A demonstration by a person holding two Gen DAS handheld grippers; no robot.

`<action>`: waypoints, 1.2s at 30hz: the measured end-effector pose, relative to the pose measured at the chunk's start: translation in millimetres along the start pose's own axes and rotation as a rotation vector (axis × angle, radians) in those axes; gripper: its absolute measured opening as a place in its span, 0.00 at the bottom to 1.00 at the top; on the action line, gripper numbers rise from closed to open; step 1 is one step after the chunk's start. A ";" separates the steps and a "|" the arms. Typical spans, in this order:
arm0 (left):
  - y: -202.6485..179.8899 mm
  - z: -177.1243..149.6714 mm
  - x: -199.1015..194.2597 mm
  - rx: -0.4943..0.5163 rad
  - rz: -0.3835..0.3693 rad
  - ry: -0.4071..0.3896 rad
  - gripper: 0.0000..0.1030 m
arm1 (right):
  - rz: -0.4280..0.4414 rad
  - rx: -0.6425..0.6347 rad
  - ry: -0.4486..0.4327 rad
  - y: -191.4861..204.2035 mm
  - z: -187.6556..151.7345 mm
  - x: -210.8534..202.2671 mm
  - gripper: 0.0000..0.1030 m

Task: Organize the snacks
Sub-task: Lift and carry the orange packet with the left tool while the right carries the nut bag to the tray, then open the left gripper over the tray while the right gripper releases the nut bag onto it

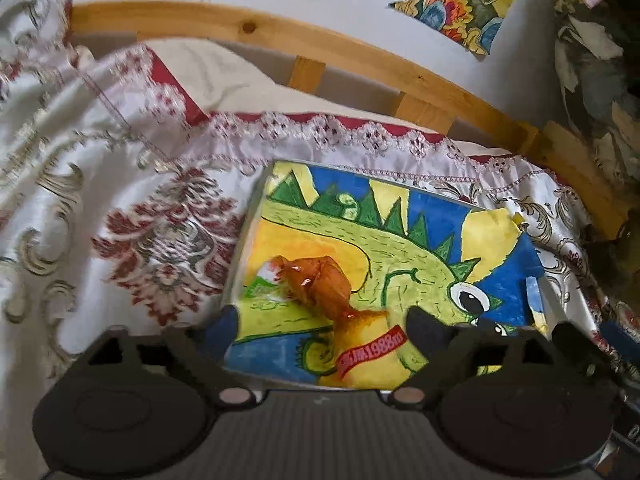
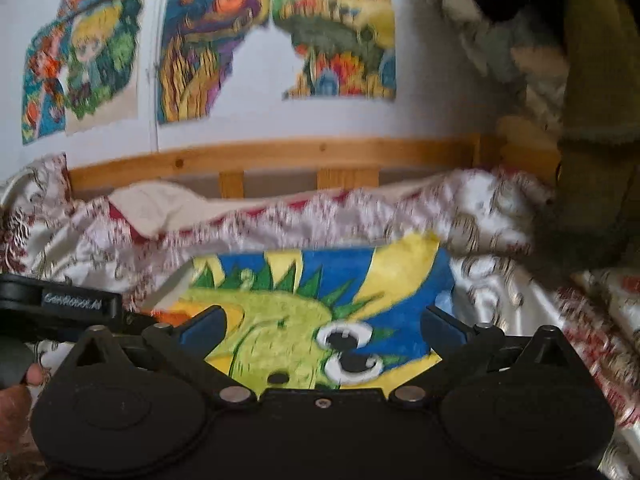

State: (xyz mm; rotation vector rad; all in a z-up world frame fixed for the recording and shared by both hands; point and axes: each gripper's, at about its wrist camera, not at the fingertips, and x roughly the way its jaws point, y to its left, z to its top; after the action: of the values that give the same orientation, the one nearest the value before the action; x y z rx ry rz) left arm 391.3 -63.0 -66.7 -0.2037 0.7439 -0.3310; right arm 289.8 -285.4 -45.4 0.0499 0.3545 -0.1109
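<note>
An orange-wrapped candy [image 1: 316,286] lies on a flat box with a green dragon drawing [image 1: 404,248] that rests on the bedspread. My left gripper [image 1: 324,326] is open, fingers spread to either side of the candy's near twisted end, just short of it. My right gripper [image 2: 322,330] is open and empty, held low over the same dragon box [image 2: 304,304]. The left gripper's body [image 2: 60,302] shows at the left edge of the right wrist view.
A white, red and gold patterned bedspread [image 1: 120,208] covers the bed. A wooden bed rail [image 1: 320,46] runs along the wall behind. Colourful drawings [image 2: 208,52] hang on the wall. A plush toy [image 2: 592,100] sits at the right.
</note>
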 end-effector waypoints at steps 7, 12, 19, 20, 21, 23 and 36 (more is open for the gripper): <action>-2.1 1.1 -45.7 -0.012 0.103 -0.034 0.99 | 0.084 0.176 0.057 -17.5 -11.4 13.0 0.99; -5.9 0.3 -79.9 -0.008 0.153 -0.075 1.00 | 0.165 0.268 0.120 -23.6 -20.6 27.6 0.99; -16.8 -15.3 -115.7 0.028 0.207 -0.103 1.00 | 0.285 0.255 0.099 -17.3 -25.9 16.4 0.99; -16.4 -17.8 -120.4 0.020 0.213 -0.109 1.00 | 0.291 0.262 0.089 -18.0 -25.9 14.7 0.99; -16.1 -19.8 -124.0 0.014 0.216 -0.112 1.00 | 0.295 0.271 0.079 -18.7 -26.1 13.1 0.99; -15.0 -20.3 -128.8 -0.005 0.211 -0.130 1.00 | 0.315 0.299 0.072 -21.6 -26.0 12.6 0.99; -8.3 0.6 -57.6 -0.058 0.178 -0.144 1.00 | 0.379 0.297 0.116 -12.1 -30.7 45.0 0.99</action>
State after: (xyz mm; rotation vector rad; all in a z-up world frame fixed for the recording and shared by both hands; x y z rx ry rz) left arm 350.3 -49.7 -27.6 -0.2126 0.6243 -0.1245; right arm 319.8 -299.9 -90.2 0.4165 0.4368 0.2169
